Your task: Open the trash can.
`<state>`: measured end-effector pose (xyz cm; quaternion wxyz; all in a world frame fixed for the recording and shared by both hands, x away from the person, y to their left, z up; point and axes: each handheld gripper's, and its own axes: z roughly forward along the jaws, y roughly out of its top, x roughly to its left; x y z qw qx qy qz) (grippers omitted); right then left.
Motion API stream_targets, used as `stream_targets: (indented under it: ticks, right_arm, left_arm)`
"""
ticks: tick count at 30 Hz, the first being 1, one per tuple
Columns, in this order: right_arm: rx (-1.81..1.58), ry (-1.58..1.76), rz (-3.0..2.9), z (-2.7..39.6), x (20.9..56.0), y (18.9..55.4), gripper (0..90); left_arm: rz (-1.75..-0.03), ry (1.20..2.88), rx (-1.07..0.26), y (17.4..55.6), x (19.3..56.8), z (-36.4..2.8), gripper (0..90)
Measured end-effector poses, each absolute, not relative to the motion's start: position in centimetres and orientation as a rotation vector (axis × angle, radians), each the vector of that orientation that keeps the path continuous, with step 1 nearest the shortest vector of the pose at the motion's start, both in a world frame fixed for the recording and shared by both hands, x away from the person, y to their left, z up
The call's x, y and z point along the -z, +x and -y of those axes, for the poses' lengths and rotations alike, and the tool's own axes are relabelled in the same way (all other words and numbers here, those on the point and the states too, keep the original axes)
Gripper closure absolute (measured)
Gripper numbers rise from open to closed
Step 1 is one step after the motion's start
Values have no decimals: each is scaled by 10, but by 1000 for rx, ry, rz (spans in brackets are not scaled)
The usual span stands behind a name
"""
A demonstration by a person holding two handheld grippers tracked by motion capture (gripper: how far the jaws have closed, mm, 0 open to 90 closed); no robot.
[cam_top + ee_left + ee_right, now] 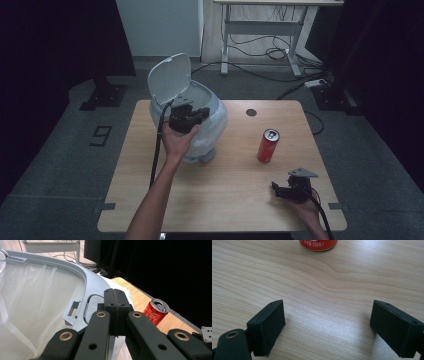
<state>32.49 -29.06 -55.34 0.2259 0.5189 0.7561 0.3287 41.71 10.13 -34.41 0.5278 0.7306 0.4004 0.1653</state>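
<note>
Grey carpet floor [60, 150], black curtains [45, 40] at sides, white desk frame [260, 35] behind, cables [270, 52] underneath.

On the table [220, 195], the bin [210, 125] stands far left with its lid [169, 77] up; the can [268, 145] stands to its right, well apart, nearer the middle.

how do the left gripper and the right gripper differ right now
The left gripper has its jaws pressed shut; the right gripper has its jaws spread wide. The left is held up at the rim of the open bin; the right sits low over the table, pointed at the red can. Both are black and hand-held.
</note>
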Motion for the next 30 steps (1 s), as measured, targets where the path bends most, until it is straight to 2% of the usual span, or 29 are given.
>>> stream_targets:
  ticks: [3, 4, 5, 10, 11, 12, 14, 17, 20, 30]
  right_arm:
    - [-907, 1431, -2085, 291, 553, 325, 120]
    - [-905, 1430, -2086, 291, 553, 325, 120]
    - [-905, 1430, -2086, 291, 553, 325, 120]
    - [-905, 1430, -2087, 291, 553, 325, 120]
    - [-905, 1430, -2087, 291, 553, 325, 120]
    - [-905, 1430, -2087, 291, 553, 325, 120]
    - [-905, 1430, -2087, 291, 553, 325, 120]
    - [-907, 1430, -2086, 291, 553, 325, 120]
    - [-907, 1429, -2086, 291, 553, 325, 120]
    - [-907, 1427, -2087, 291, 554, 325, 120]
  left_arm:
    - [-955, 1745, -400, 416, 343, -102, 899]
    - [-949, 1746, -406, 416, 343, -102, 862]
    - [-928, 1745, -400, 415, 342, -103, 862]
    - [-904, 1662, -506, 392, 335, -115, 580]
    - [-901, 1661, -515, 387, 334, -118, 471]
    - [-896, 1664, -518, 384, 333, -120, 471]
    - [-888, 1670, -530, 374, 331, -125, 370]
    - [-880, 1679, -536, 360, 334, -134, 283]
    - [-884, 1695, -540, 348, 343, -143, 229]
    - [-928, 1767, -560, 321, 393, -166, 179]
